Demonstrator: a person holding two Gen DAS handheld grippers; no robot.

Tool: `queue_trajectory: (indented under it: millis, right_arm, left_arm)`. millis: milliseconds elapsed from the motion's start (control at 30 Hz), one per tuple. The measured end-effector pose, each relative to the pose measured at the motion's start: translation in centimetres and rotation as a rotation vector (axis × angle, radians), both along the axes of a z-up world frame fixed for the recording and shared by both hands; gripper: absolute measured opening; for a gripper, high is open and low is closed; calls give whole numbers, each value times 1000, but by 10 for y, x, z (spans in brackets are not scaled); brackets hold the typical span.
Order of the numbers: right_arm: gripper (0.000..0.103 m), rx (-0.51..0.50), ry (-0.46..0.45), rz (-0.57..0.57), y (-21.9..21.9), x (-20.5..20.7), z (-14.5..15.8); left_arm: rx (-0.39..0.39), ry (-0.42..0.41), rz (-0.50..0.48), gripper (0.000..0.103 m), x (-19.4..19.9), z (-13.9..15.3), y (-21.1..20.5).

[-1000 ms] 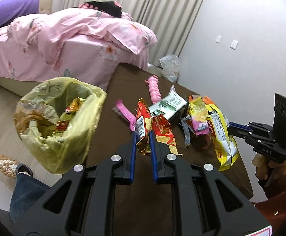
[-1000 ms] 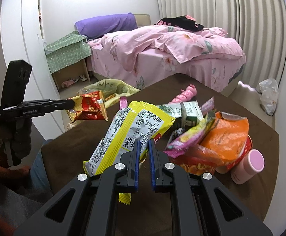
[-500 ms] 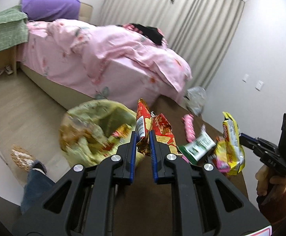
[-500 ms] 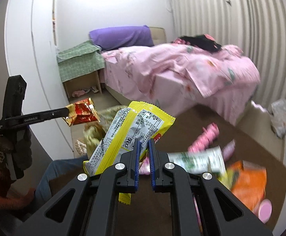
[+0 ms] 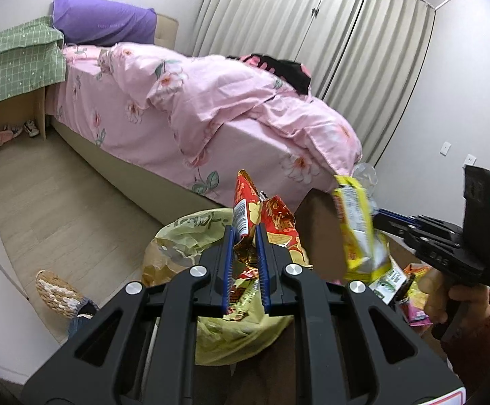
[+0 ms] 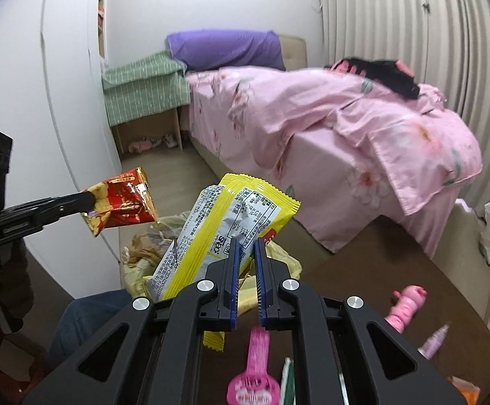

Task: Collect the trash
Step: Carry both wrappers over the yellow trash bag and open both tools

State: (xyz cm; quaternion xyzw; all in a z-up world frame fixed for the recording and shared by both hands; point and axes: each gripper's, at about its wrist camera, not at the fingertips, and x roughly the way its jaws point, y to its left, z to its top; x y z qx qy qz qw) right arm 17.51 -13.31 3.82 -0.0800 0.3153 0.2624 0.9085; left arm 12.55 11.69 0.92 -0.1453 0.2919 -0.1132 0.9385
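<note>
My left gripper (image 5: 245,239) is shut on a red snack wrapper (image 5: 272,222) and holds it above the open yellow-green trash bag (image 5: 184,236) at the table's edge. The wrapper also shows in the right wrist view (image 6: 120,202). My right gripper (image 6: 246,253) is shut on a yellow snack packet (image 6: 228,229), held in the air over the bag's rim (image 6: 143,263). The packet also shows in the left wrist view (image 5: 359,229), right of the red wrapper.
The brown table (image 6: 363,270) holds pink wrappers (image 6: 255,364), a pink twisted packet (image 6: 407,307) and more wrappers (image 5: 410,290). A pink bed (image 5: 211,108) stands behind. A slippered foot (image 5: 59,290) is on the wooden floor beside the bag.
Both grippers have lifted from the table and swung left toward the trash bag, each still holding its wrapper. The pile of wrappers has slid out to the right of view.
</note>
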Motion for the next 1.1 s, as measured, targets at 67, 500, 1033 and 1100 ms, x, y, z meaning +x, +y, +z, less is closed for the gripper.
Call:
queue_trajectory:
  millis: [67, 500, 1033, 1100]
  right_arm:
    - [10, -11, 35, 1, 12, 18, -14]
    - [11, 3, 221, 17, 52, 82, -79]
    - [36, 48, 169, -25, 28, 53, -56]
    - [36, 40, 133, -43, 16, 40, -45]
  left_arm:
    - [-7, 29, -9, 12, 12, -10, 3]
    - [-80, 176, -14, 14, 69, -74, 17]
    - [-79, 109, 114, 43, 45, -49, 27]
    - [-62, 79, 118, 46, 36, -38, 20]
